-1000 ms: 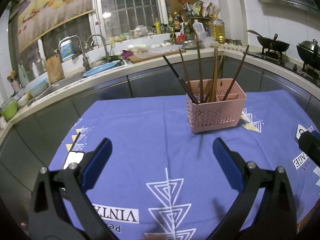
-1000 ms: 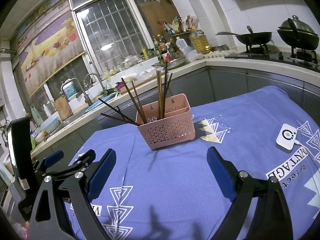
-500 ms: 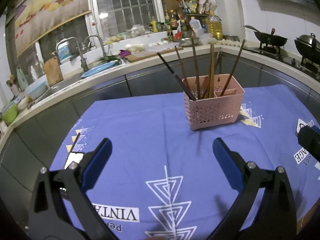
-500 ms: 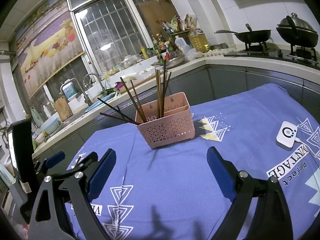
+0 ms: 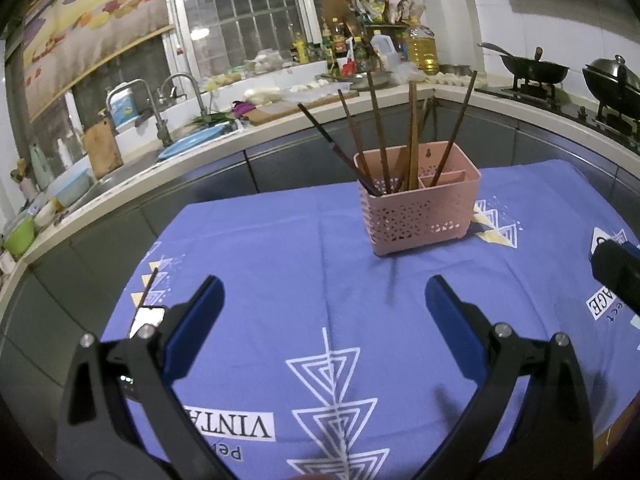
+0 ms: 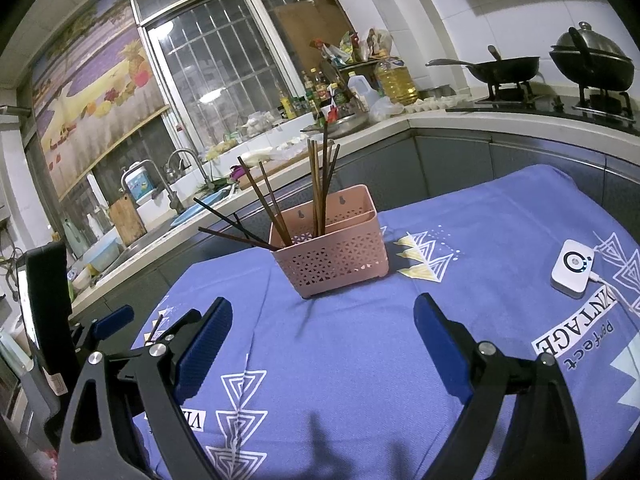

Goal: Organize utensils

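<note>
Chopsticks (image 5: 376, 148) stood bundled in a pink perforated holder (image 5: 420, 208) near the far middle of the blue tablecloth (image 5: 280, 264). Most leaned in the holder's larger left compartment, fanning out at different tilts; one slanted out of the smaller right compartment. From the right wrist view, two dark sticks (image 6: 228, 228) lay almost flat over the holder's left rim, pointing toward the sink. One more chopstick (image 5: 148, 290) lay loose on the cloth near its left edge, just beyond a small white device (image 5: 146, 318).

Nothing stood between either gripper and the holder. The left gripper (image 5: 324, 300) hovered over the cloth with its blue-padded jaws wide apart and empty. The right gripper (image 6: 322, 318) hovered likewise, jaws spread and holding nothing.

Printed on the cloth were white triangle patterns and the words "VINTAGE" and "Perfect" (image 6: 576, 344), read fully near the right gripper and partly, upside down, near the left. A white square device with a cable (image 6: 572, 266) sat on the cloth to the right.

Beyond the table ran a counter (image 5: 280, 128) with a sink tap (image 5: 184, 96), a blue basin (image 5: 192, 140), crowded bottles (image 6: 312, 96), a large oil jug (image 6: 396, 80) and two woks (image 6: 504, 68) on the stove.
</note>
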Action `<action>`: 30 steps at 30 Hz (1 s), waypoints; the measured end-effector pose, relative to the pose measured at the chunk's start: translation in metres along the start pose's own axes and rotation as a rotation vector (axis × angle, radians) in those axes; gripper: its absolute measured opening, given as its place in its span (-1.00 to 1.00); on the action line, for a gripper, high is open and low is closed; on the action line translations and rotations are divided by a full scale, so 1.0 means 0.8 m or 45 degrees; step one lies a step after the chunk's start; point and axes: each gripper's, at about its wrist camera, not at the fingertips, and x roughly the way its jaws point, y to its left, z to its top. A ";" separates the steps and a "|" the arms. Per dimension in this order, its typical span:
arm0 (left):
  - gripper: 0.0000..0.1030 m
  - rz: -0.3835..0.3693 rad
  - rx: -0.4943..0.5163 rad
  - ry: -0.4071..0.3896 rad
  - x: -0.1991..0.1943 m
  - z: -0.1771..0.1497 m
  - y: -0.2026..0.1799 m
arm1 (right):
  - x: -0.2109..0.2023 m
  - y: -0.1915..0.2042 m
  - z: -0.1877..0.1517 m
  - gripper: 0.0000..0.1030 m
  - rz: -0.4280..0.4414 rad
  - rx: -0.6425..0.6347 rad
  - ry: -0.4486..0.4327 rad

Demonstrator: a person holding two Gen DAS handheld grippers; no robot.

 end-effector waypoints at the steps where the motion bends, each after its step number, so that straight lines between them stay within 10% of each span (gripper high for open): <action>1: 0.88 0.000 0.003 0.000 0.000 0.001 -0.001 | -0.001 0.003 -0.004 0.76 0.000 0.002 0.001; 30: 0.88 -0.033 0.018 0.045 0.013 -0.004 -0.004 | -0.010 0.004 -0.015 0.76 -0.007 0.026 0.005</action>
